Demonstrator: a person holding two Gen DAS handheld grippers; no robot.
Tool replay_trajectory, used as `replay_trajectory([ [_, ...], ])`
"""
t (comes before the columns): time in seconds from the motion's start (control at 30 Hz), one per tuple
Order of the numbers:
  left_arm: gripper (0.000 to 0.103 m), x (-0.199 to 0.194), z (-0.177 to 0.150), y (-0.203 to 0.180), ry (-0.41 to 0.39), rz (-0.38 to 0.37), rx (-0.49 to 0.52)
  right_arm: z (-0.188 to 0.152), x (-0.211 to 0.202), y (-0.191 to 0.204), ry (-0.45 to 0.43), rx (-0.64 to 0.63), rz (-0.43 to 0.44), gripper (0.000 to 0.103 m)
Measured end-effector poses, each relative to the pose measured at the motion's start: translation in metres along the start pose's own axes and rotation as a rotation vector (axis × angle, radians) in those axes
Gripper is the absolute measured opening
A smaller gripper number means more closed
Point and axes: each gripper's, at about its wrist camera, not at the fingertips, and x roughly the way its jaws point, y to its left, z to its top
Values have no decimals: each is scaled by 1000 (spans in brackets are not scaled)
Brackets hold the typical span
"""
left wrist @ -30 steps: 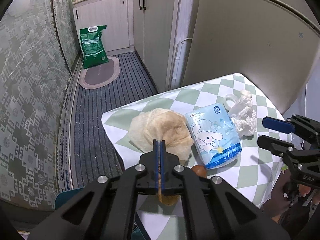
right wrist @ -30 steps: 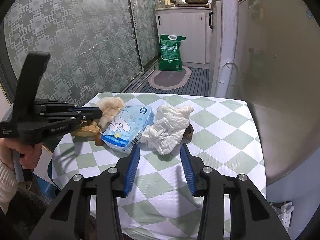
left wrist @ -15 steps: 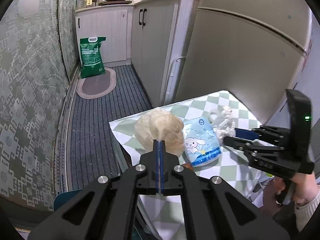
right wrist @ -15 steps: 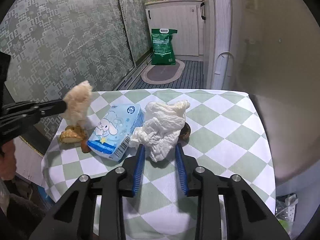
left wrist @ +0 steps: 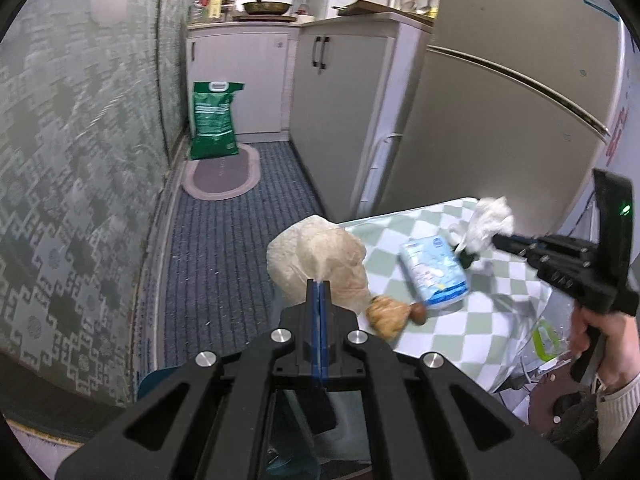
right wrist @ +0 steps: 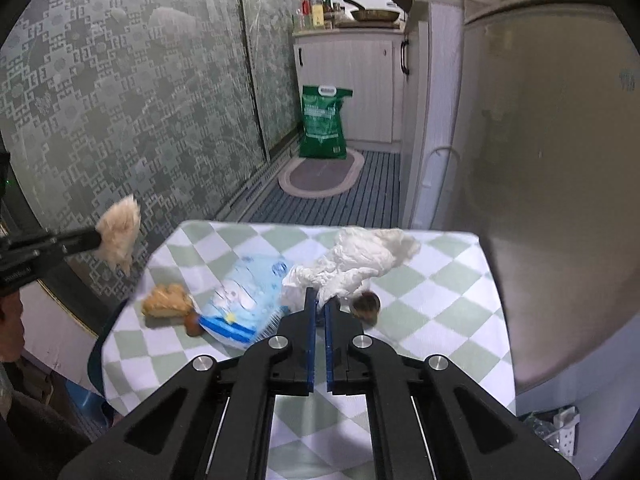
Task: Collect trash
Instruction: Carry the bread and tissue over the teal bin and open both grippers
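Observation:
My left gripper (left wrist: 318,286) is shut on a crumpled beige paper wad (left wrist: 316,258) and holds it in the air off the table's left edge; it also shows in the right wrist view (right wrist: 118,234). My right gripper (right wrist: 319,300) is shut on a white crumpled tissue (right wrist: 360,266), lifted just above the checkered table (right wrist: 432,320); the tissue also shows in the left wrist view (left wrist: 488,222). On the table lie a blue tissue packet (right wrist: 246,298), a bread piece (right wrist: 168,300), a small brown nut (right wrist: 193,324) and a brown shell (right wrist: 366,304).
A fridge (right wrist: 552,160) stands right of the table, a patterned glass wall (right wrist: 120,100) to the left. A green sack (right wrist: 324,124) and an oval mat (right wrist: 320,174) lie on the striped floor. A blue bin (left wrist: 156,378) stands below the table's left edge.
My right gripper has shut on the white tissue and raised it, uncovering the brown shell. My left gripper has carried the beige wad up and leftward off the table.

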Motion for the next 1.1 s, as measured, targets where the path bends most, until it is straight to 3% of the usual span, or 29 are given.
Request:
replay_trajectory([
  [0.5, 2, -3, -59, 71, 97, 118, -80, 29, -7, 84, -47, -97, 123, 3],
  [0.97, 3, 18, -127, 117, 276, 165, -71, 24, 20, 189, 31, -251, 277, 3],
  [1.07, 15, 21, -137, 123, 303, 161, -80, 17, 30, 209, 71, -286, 297, 3],
  [1.1, 25, 20, -140, 125, 305, 162, -83, 14, 34, 215, 85, -297, 302, 3],
])
